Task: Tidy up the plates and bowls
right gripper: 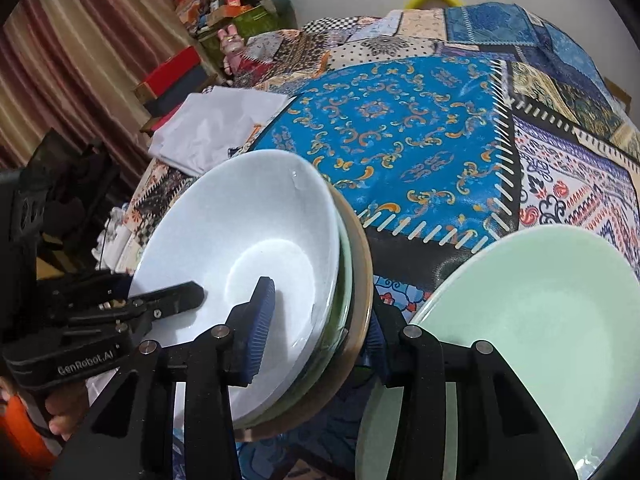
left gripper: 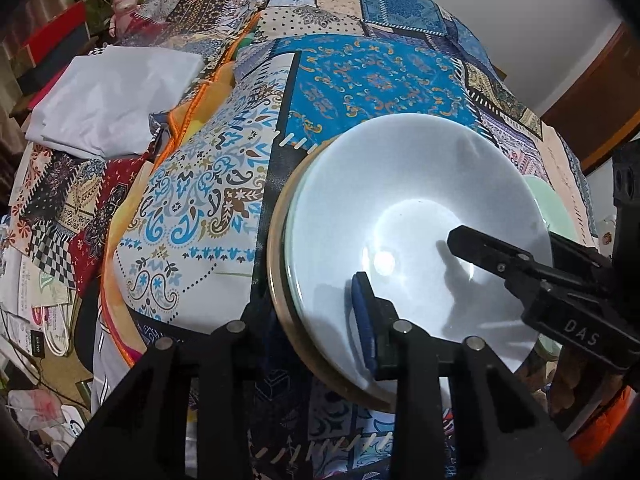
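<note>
A stack of plates stands on the patchwork cloth: a white deep plate [left gripper: 400, 208] [right gripper: 248, 232] on top, a clear greenish one and a tan one [right gripper: 360, 264] below. My left gripper [left gripper: 308, 332] straddles the stack's near rim, its blue pad [left gripper: 362, 320] pressing inside the white plate and the other finger hidden under the rim. My right gripper [right gripper: 320, 332] clamps the opposite rim, one blue pad [right gripper: 262, 320] on the white plate and the other below the tan one. Each gripper shows in the other's view [left gripper: 480, 248] [right gripper: 172, 300].
A mint green plate [right gripper: 540, 320] [left gripper: 544, 200] lies right of the stack, close to my right gripper. A folded white cloth [left gripper: 112, 96] [right gripper: 216, 120] lies at the table's far left. Boxes and clutter [right gripper: 224, 4] crowd the left side; the blue patch of cloth [right gripper: 400, 120] lies beyond the plates.
</note>
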`<state>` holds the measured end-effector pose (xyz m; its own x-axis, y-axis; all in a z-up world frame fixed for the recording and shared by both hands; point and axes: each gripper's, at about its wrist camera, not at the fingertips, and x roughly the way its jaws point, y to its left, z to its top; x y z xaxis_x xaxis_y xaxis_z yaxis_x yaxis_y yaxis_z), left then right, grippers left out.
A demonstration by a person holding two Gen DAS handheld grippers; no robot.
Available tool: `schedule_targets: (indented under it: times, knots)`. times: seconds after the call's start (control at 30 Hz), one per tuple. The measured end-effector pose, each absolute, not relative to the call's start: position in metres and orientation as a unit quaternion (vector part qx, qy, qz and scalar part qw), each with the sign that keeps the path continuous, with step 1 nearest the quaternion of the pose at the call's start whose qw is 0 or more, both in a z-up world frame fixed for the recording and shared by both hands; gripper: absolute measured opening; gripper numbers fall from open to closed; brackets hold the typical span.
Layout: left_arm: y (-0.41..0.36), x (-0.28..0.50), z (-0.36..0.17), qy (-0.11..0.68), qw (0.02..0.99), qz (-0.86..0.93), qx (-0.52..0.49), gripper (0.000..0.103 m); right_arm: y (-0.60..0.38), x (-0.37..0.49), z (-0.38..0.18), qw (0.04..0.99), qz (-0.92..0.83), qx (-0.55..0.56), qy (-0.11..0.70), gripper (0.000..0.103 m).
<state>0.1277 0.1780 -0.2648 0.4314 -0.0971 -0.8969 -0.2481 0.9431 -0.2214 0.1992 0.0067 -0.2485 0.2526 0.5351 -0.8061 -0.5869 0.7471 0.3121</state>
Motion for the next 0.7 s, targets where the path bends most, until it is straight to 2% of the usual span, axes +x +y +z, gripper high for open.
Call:
schedule_targets:
  times: [0.2,0.7]
  knots:
    - [0.173,0.129,-0.260,0.531,0.830,0.063,-0.160,0.033,0.001,0.199,-0.247,0.798,0.343,-0.018,0.496,0.031]
    - [0.162,0.129,-0.224,0.505,0.846,0.065,-0.156,0.033,-0.017,0.196,-0.220,0.810,0.338,0.017,0.478,0.030]
